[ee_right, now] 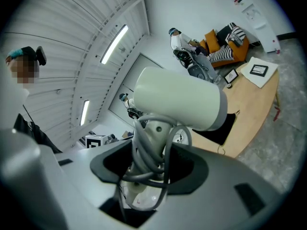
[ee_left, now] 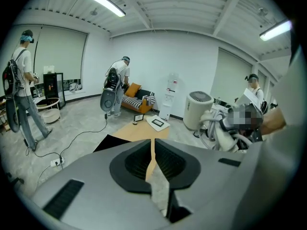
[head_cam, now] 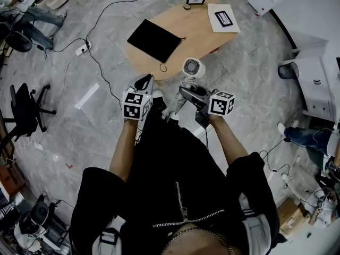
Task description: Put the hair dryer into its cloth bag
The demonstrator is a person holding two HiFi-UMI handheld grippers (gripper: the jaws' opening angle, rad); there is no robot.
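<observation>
Clearly the job right now is to get the hair dryer (head_cam: 193, 68) over to its cloth bag (head_cam: 154, 40), which lies flat and black on the near-left part of the tabletop (head_cam: 199, 28), well apart from both tongs. The right tongs (ee_right: 148, 163) are clamped on the dryer's handle, over the cord (ee_right: 144, 145) wound around it, with the white barrel standing above the jaws — a grip that looks firm, though a bite on loops of cord could slip if the handle is twisted. The left tongs (ee_left: 153, 153) are almost together, with nothing between them but a thin slit.

To do it well, I'd carry the dryer upright and let the free tongs go first: part them, pinch one layer of cloth at the bag's mouth and lift it so an opening shows. Which edge is the mouth I can't tell for sure; the drawstring (head_cam: 163, 66) hanging over the near rim suggests that end. Then feed the barrel in first, low and along the tabletop — the limp cloth will likely bunch if pushed from above.
</observation>
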